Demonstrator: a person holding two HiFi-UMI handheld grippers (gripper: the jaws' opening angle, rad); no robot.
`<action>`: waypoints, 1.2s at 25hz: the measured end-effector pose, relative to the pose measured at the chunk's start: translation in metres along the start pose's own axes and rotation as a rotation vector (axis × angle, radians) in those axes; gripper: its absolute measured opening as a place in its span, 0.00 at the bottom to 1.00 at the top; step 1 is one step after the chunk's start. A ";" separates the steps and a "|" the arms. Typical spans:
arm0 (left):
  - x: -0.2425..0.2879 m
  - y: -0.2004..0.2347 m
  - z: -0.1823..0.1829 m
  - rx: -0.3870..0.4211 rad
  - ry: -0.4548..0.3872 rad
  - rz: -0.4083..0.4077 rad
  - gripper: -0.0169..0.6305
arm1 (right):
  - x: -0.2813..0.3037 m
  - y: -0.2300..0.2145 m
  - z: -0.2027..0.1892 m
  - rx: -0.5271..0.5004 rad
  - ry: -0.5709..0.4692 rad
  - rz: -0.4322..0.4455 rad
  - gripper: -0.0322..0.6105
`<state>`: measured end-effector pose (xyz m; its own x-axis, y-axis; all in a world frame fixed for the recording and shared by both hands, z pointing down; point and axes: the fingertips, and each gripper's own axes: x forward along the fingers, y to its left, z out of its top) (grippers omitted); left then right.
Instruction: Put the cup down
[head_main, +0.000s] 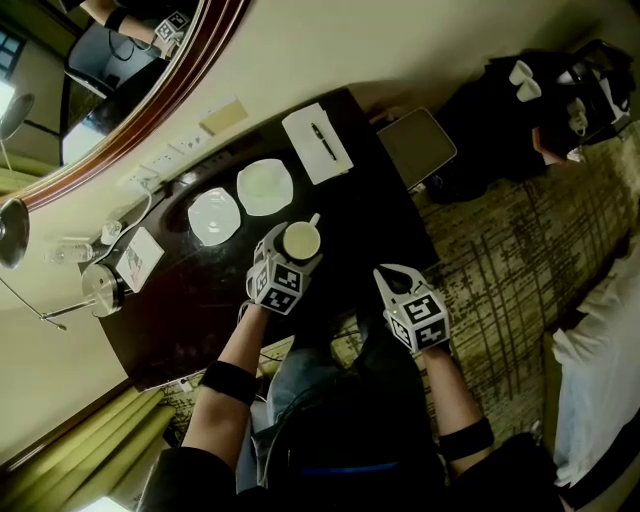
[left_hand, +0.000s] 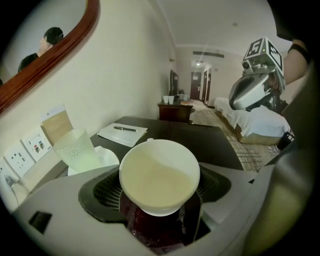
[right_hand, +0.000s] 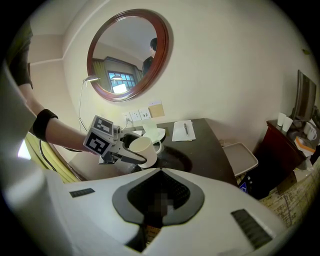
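Over the dark desk (head_main: 365, 215), left gripper (head_main: 292, 248) fingers clasp the cup (head_main: 301, 241) upright, handle away; right gripper (head_main: 397, 275) fingers closed.

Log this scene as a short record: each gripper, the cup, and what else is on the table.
left gripper: fingers shut on the cup
right gripper: shut, empty
cup: white, upright, over the table, seemingly not set down
table: dark, against the wall
also there: white plate; second plate bearing a glass; notepad with pen
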<state>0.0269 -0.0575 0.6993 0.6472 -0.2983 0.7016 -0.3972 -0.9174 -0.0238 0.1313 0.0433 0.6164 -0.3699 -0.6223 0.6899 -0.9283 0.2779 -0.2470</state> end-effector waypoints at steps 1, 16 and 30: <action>0.001 0.000 -0.001 -0.001 -0.003 0.001 0.67 | 0.000 -0.001 0.001 -0.001 -0.002 0.000 0.05; -0.065 -0.008 0.046 0.010 -0.064 0.067 0.76 | -0.004 0.010 0.026 -0.048 -0.023 0.084 0.05; -0.210 0.011 0.093 -0.224 -0.190 0.396 0.30 | 0.000 0.027 0.097 -0.217 -0.073 0.214 0.05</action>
<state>-0.0529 -0.0298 0.4851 0.5169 -0.6747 0.5269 -0.7536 -0.6506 -0.0939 0.1026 -0.0202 0.5431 -0.5647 -0.5815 0.5856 -0.8024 0.5528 -0.2248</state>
